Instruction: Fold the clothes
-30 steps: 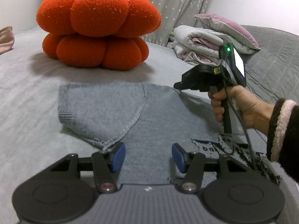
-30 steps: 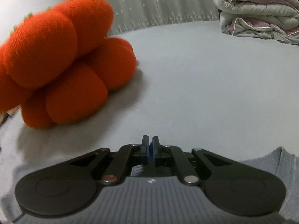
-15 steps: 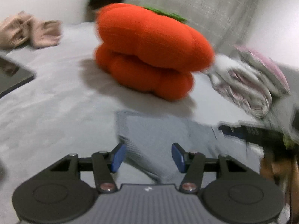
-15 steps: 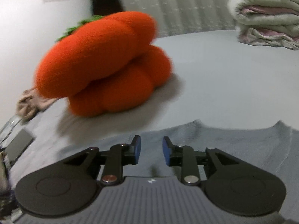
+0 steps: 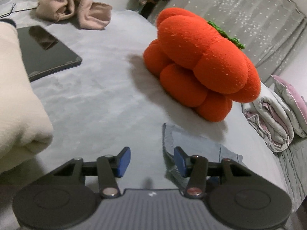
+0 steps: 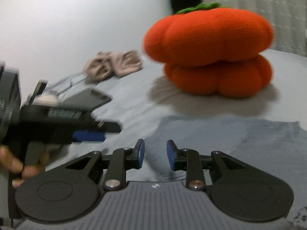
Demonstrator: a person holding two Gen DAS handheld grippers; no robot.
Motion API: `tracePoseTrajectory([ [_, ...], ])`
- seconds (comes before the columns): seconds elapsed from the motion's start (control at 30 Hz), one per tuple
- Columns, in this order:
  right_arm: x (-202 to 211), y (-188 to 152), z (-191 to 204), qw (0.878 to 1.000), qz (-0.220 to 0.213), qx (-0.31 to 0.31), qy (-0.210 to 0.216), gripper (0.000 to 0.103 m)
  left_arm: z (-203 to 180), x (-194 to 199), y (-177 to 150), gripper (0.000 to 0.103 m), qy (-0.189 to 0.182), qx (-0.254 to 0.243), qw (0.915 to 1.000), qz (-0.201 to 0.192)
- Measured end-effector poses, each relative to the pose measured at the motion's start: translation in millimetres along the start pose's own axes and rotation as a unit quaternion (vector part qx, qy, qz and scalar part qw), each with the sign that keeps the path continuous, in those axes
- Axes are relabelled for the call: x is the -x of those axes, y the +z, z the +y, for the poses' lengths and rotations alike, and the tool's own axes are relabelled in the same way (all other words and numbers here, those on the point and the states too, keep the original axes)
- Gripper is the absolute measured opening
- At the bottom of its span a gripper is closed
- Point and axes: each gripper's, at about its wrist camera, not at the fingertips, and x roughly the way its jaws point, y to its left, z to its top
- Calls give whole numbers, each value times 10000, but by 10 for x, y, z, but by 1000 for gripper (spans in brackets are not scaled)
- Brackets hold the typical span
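Grey bed [image 5: 99,99], white wall [image 6: 67,23], grey dotted curtain [image 5: 249,15].

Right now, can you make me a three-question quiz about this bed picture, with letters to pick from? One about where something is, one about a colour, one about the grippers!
1. Where is the dark tablet?
A. On the orange pumpkin cushion
B. Flat on the bed, left of the cushion
C. Under the grey sweater

2. What colour are the gripper pads?
A. Blue
B. Red
C. Yellow

3. What is the right gripper doing?
A. Squeezing the cushion
B. Shut on the tablet
C. Open above the grey sweater, holding nothing

Answers:
1 B: it lies on the bed, apart from the pumpkin cushion.
2 A: both pads are blue.
3 C: there is a gap between its pads, with the grey sweater below.
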Motion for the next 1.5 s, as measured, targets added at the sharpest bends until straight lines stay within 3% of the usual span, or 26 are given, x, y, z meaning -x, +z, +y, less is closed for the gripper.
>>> tracePoseTrajectory([
  [0.17,-177,-85,208,9985,217,503,-14,30,68,-45,21,50,7,158,9998,103],
  [0.5,-503,-167,206,9939,467,881,-482,30,81,-104,4,50,-28,204,9994,260],
  [0.7,-541,-190,196,9923,333,899,-785,5,116,-114,22,50,-62,349,9989,291],
  [0.87,-381,-118,-22,9998,178,-48,-34,4,131,-114,41,50,-109,435,9986,286],
  [1.0,-376,-109,-101,9946,220,-737,693,4,134,-114,29,50,-150,484,9983,299],
  [1.1,-491,-167,-9,9938,475,-764,650,4,130,-127,28,50,-184,482,9981,329],
  [1.13,-489,-184,23,9942,462,-743,624,7,125,-130,25,50,-200,480,9981,343],
  [1.17,-446,-174,33,9944,441,-763,585,17,115,-132,22,50,-228,469,9980,354],
  [1.33,-159,-110,26,9946,312,-928,341,20,29,-130,-21,50,-410,397,9976,391],
  [1.43,161,-154,-131,9922,173,-1233,-8,45,-73,-105,-80,51,-624,263,9969,403],
  [1.5,390,-222,-250,9895,60,-1420,-279,46,-165,-96,-143,51,-816,130,9956,439],
])
